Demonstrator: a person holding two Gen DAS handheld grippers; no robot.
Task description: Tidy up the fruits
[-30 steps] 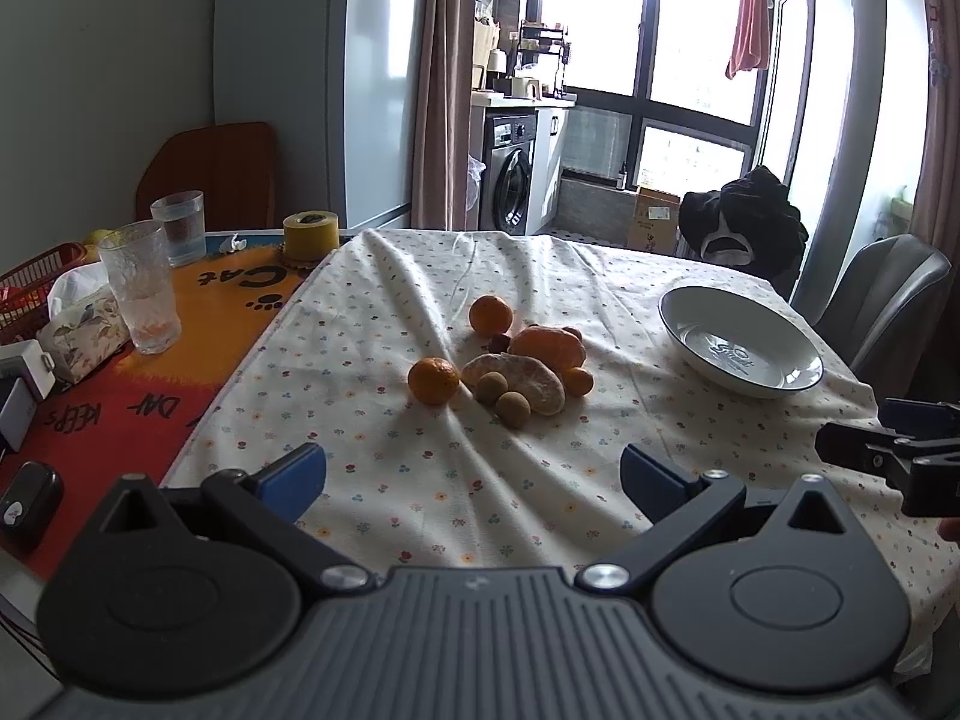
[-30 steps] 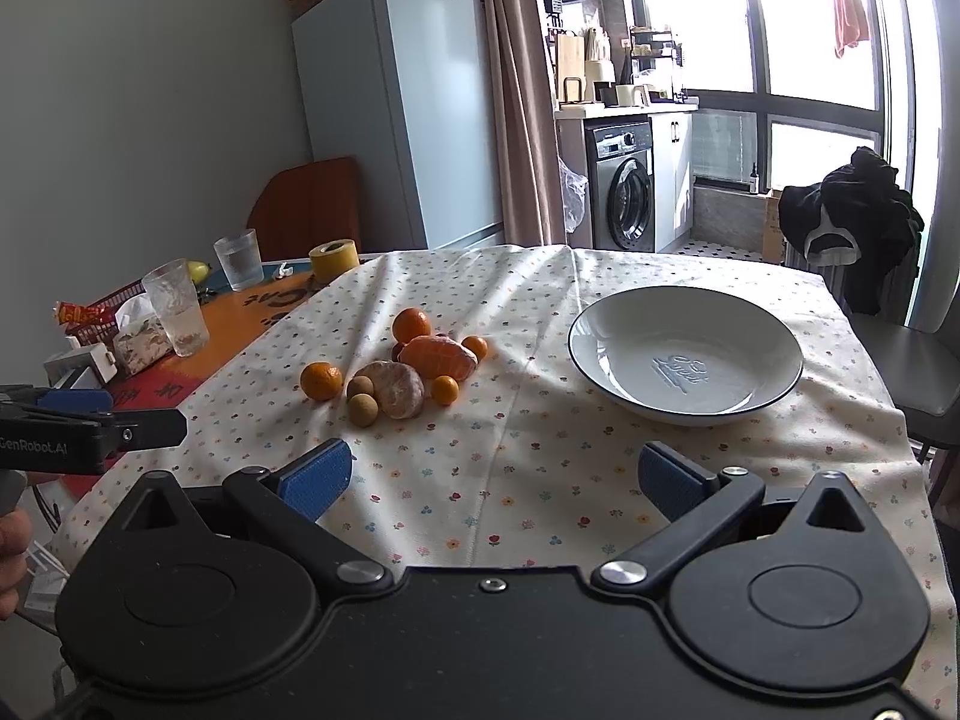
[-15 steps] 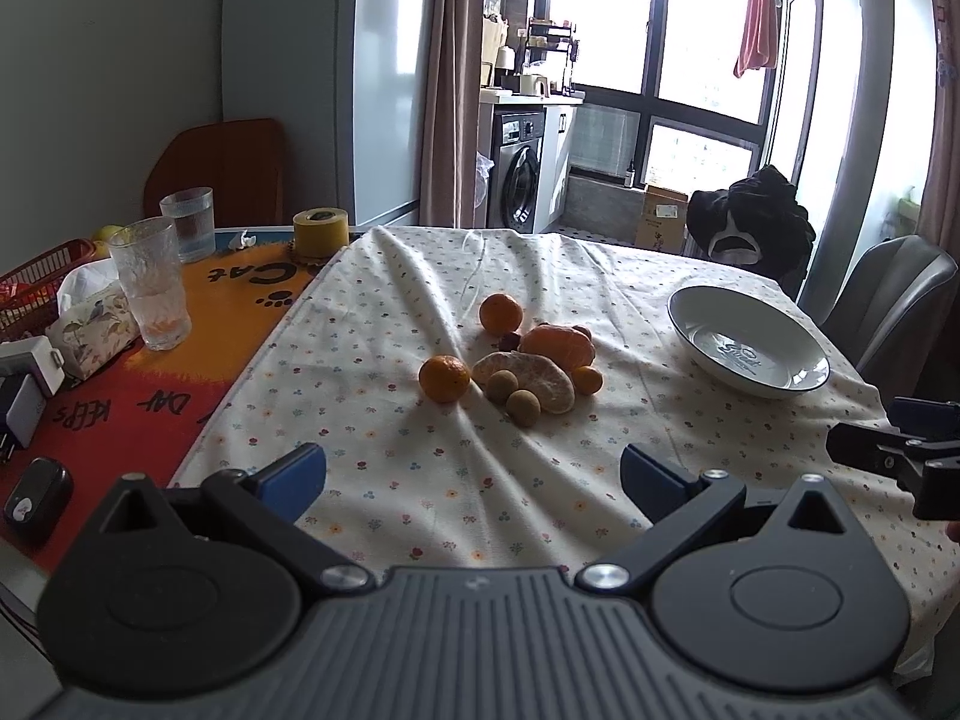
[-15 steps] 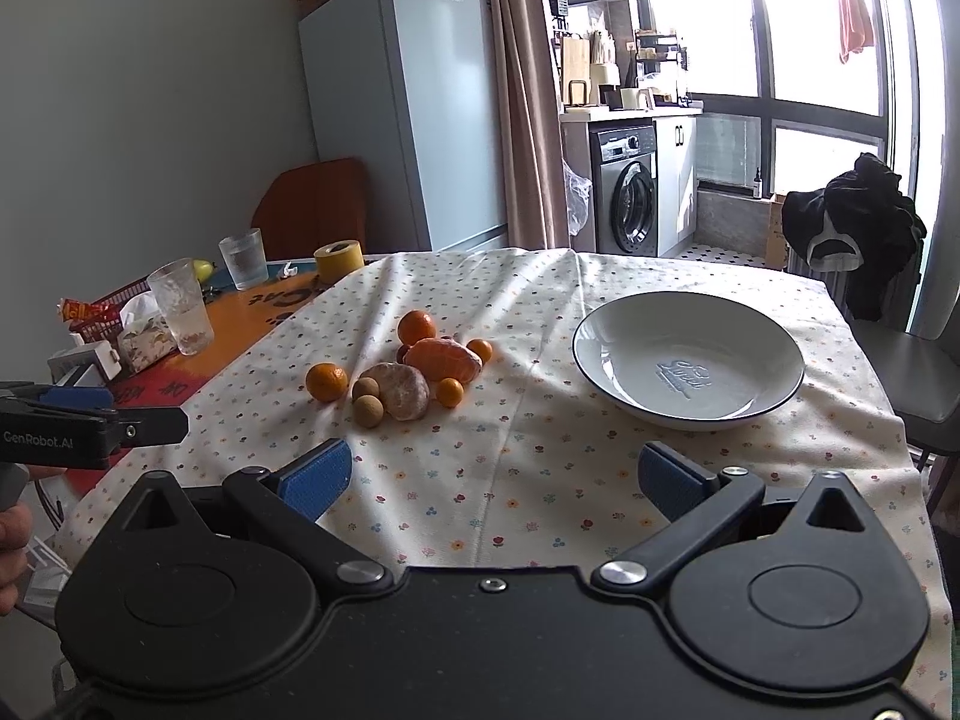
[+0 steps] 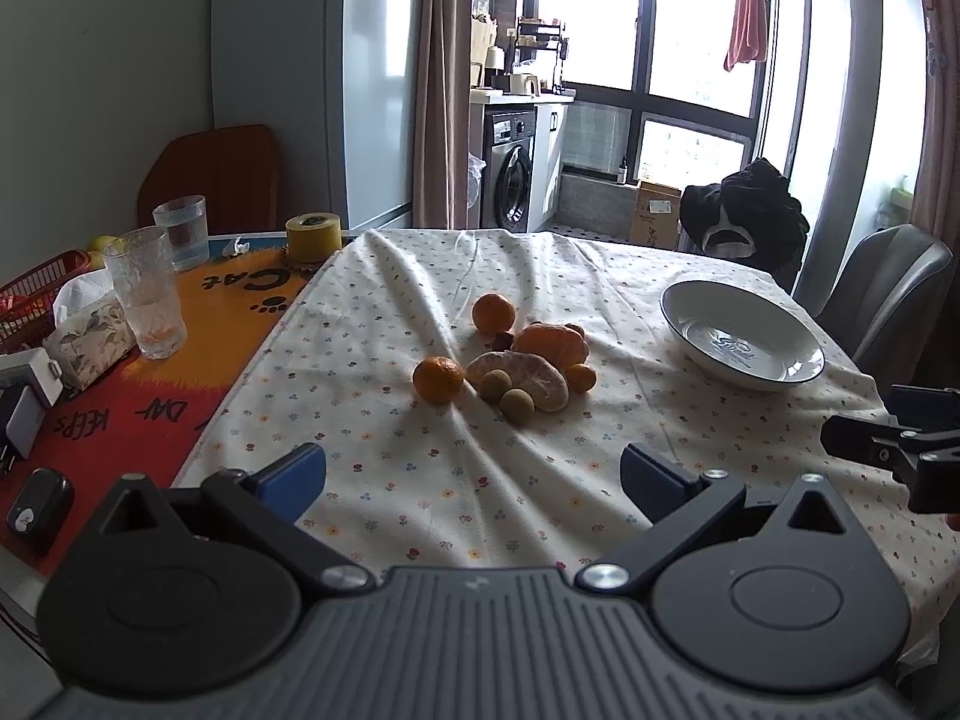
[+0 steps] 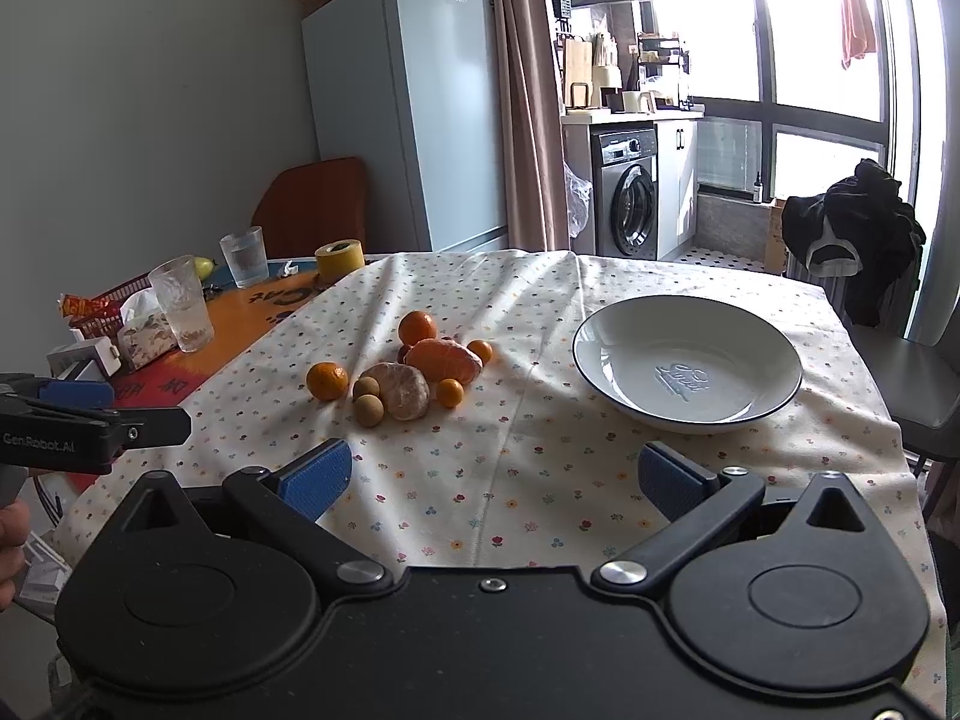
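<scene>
White plate [image 6: 606, 360] sits ahead-right of the right tool [image 6: 492, 480], empty. Fruit [image 5: 510, 360] lies piled on the counter [image 5: 480, 480], straight ahead of the left tool [image 5: 474, 474]. Both tools gape, holding nothing. Peeled mandarins look soft: grip gently across their middles. Smallest fruits hide behind them.

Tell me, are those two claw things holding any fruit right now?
No. Both the left gripper and right gripper are open and empty; the fruit lies on the tablecloth.
</scene>
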